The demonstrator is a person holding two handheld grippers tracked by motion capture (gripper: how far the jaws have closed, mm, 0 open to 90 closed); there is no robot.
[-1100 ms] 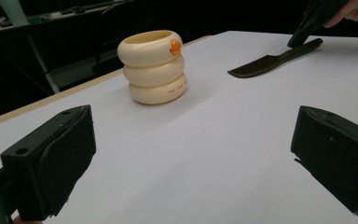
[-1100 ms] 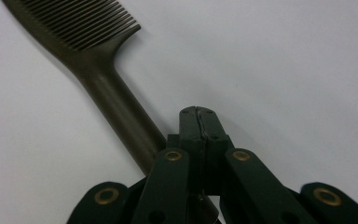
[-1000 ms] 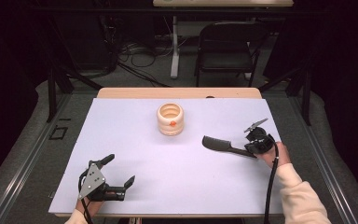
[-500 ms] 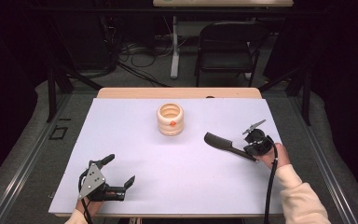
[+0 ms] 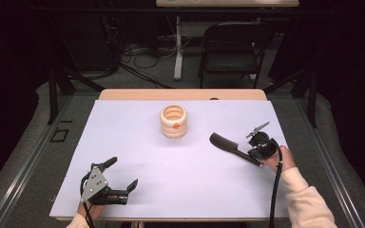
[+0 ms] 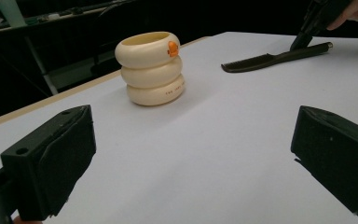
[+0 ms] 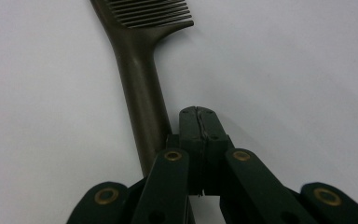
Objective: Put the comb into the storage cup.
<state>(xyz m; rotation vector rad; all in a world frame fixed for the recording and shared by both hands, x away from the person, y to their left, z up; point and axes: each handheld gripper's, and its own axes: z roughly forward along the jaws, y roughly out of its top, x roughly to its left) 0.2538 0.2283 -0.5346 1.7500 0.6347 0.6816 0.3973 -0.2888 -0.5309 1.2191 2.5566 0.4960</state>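
A dark comb lies flat on the white sheet at the right, teeth toward the table's middle. My right gripper is shut, its jaws pressed together with nothing between them. Its tip rests on the sheet right beside the comb's handle, and from the left gripper view the right gripper touches the handle's end. A cream ribbed cup with an orange spot stands upright at the centre back. My left gripper is open wide near the front left, facing the cup.
The white sheet covers the wooden table; its wood edge shows at the back. A black folding chair and cables stand on the floor behind. A sleeved forearm comes in at the bottom right.
The comb and my right gripper have shifted very slightly to the right. The left gripper and the cup have stayed put.
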